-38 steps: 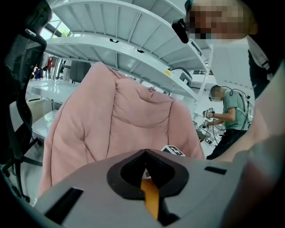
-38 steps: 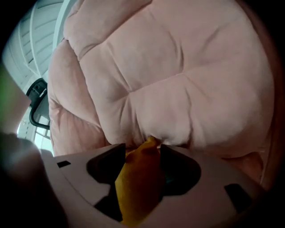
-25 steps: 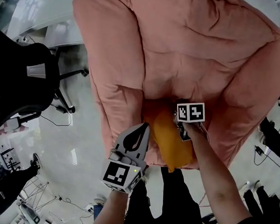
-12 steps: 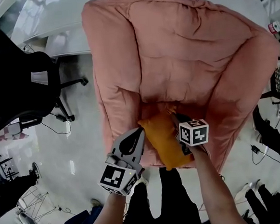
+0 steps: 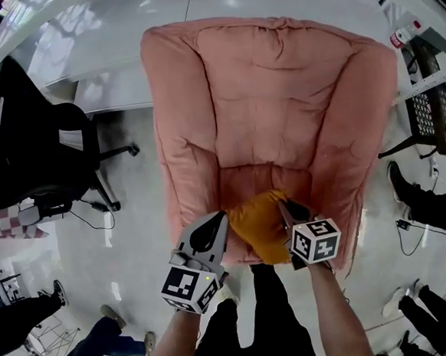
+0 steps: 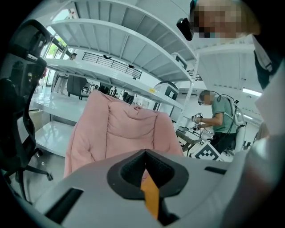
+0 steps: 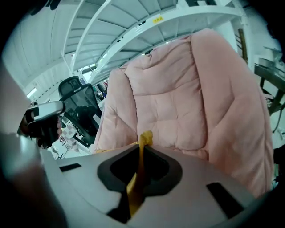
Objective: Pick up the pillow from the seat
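Pink armchair point(image 5: 271, 108) & blk office chair point(image 5: 36, 150) on glossy floor point(image 5: 136, 242).

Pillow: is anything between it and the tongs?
Nothing visible. The left tongs and right tongs each pinch an edge of the pillow; the right tongs have just been closing on its fabric.

The pillow point(image 5: 261, 228) sits between left gripper point(image 5: 220, 216) and right gripper point(image 5: 282, 205) at the armchair's point(image 5: 264, 109) front edge.

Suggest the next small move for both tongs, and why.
Probably raise both a little and draw back from the armchair. Left tongs and right tongs each pinch an edge of the orange pillow, which hangs just over the seat front, maybe not clear yet.
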`<action>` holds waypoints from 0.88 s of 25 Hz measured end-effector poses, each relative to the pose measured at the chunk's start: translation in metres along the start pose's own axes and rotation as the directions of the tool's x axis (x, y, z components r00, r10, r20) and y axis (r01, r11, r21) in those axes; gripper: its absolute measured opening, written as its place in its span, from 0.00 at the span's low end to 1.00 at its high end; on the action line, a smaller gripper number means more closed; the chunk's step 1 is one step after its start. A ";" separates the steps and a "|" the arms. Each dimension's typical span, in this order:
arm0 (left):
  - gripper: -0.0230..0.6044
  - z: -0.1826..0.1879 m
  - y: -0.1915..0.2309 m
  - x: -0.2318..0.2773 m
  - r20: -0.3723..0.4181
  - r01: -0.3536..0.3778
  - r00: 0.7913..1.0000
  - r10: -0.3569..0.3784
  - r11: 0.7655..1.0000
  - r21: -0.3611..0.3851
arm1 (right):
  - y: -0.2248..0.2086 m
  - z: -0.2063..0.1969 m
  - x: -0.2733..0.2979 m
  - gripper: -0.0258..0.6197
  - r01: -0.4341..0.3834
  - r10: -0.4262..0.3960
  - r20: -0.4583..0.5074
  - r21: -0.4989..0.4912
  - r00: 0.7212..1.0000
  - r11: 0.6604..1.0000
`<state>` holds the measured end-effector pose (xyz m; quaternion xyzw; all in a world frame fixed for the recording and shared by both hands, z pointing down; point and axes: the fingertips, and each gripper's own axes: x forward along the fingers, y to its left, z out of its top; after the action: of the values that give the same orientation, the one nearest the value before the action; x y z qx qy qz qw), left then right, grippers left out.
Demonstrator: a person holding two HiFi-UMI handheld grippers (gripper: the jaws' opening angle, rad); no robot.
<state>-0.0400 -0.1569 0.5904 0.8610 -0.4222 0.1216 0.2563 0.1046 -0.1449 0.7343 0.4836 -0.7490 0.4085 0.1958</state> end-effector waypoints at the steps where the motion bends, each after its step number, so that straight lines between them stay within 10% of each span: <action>1: 0.05 0.002 -0.003 -0.005 0.002 0.002 1.000 -0.002 1.000 0.007 | 0.003 0.000 -0.008 0.08 0.004 -0.004 0.010 0.002 1.000 1.000; 22: 0.05 0.101 -0.089 -0.134 0.123 0.044 0.991 -0.056 0.994 0.099 | 0.106 0.066 -0.220 0.07 0.040 -0.034 0.351 -0.010 0.936 0.999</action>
<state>-0.0526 -0.0773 0.4182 0.8886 -0.4094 0.0811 0.1905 0.1180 -0.0527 0.4988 0.5608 -0.7661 0.3059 0.0708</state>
